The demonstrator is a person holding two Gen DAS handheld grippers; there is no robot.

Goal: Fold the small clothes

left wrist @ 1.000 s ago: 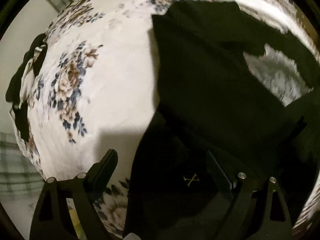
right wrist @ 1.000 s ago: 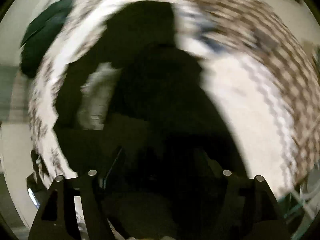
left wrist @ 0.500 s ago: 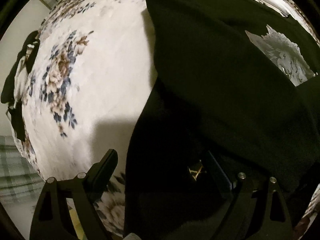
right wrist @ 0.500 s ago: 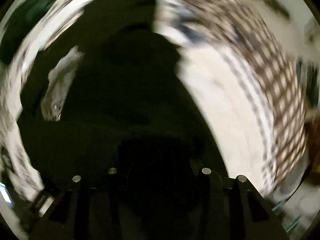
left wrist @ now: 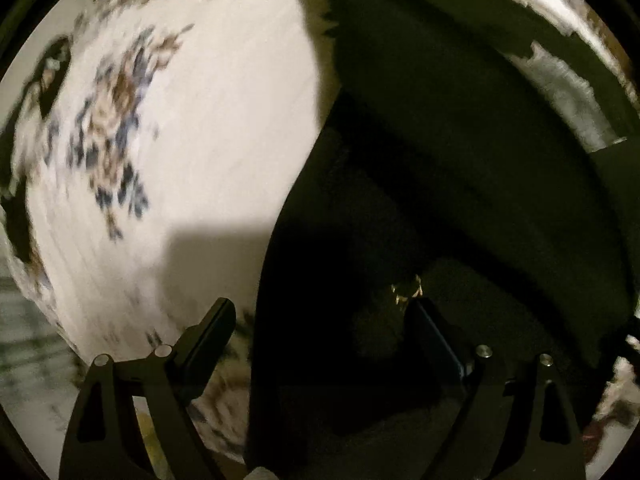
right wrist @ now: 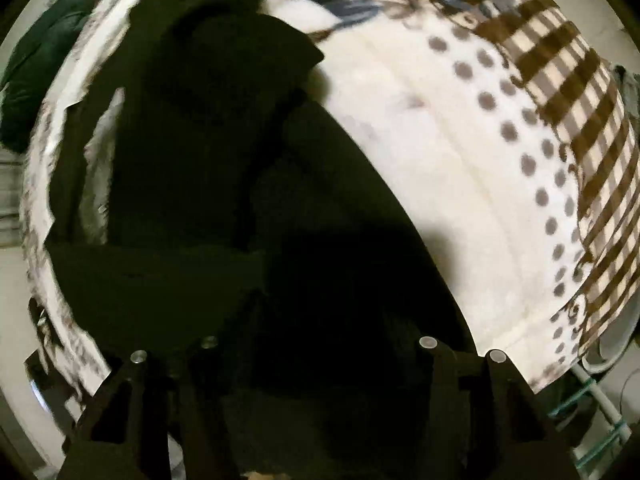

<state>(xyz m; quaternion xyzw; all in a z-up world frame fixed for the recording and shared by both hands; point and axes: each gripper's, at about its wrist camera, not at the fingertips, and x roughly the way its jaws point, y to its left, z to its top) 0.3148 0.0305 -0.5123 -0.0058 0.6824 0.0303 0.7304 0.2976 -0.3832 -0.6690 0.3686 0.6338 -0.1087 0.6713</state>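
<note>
Two risks: the left gripper (left wrist: 320, 316) is standing apart, so the shirt (left wrist: 460, 128) could be slipping free; right gripper (right wrist: 316, 344), cannot tell.

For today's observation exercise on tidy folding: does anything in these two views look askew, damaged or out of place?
Nothing looks damaged or spilled. The black garment lies unevenly on the floral bedspread, one layer overlapping another at an angle, as expected in mid-fold. A dark green item sits at the bedspread's far edge, apart from the work.
</note>
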